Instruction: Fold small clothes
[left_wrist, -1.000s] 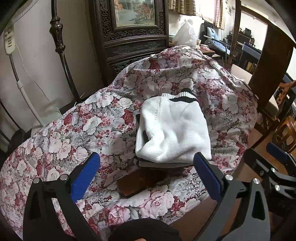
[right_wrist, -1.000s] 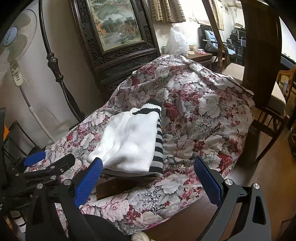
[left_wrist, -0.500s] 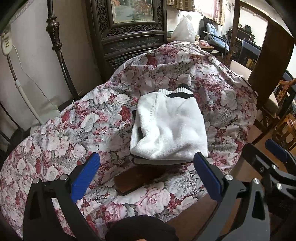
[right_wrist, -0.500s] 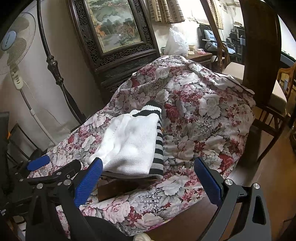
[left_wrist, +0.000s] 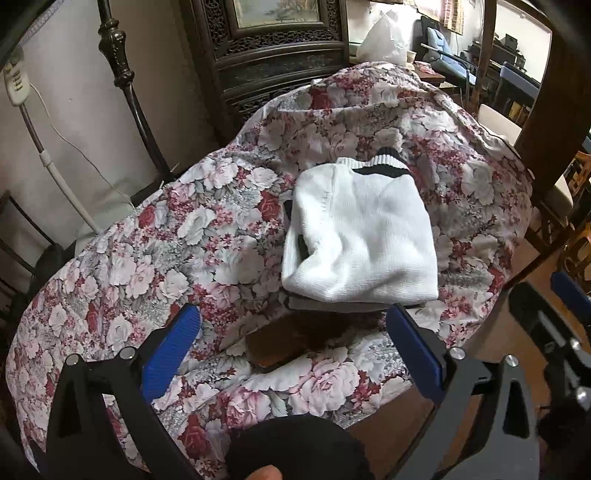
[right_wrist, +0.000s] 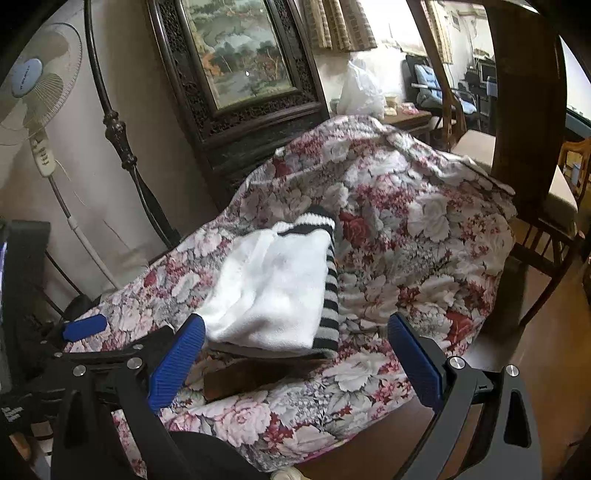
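My left hand-held gripper (left_wrist: 291, 343) and right hand-held gripper (right_wrist: 295, 347) both stood wide and empty, just short of the folded white knit sweater with black-striped trim (left_wrist: 360, 240) lying on the rose-patterned floral cloth (left_wrist: 184, 240)

The left hand-held gripper (left_wrist: 293, 343) has its 2 blue-padded fingers (left_wrist: 168, 349) spread wide apart with nothing between them. The right hand-held gripper (right_wrist: 295, 350) is likewise spread wide and grips nothing. Both point forward and slightly downward, side by side. In the left wrist view the right one shows at the right edge; in the right wrist view the left one shows at the left edge. A fingertip of the person's left hand (left_wrist: 264, 472) peeks in at the bottom edge.
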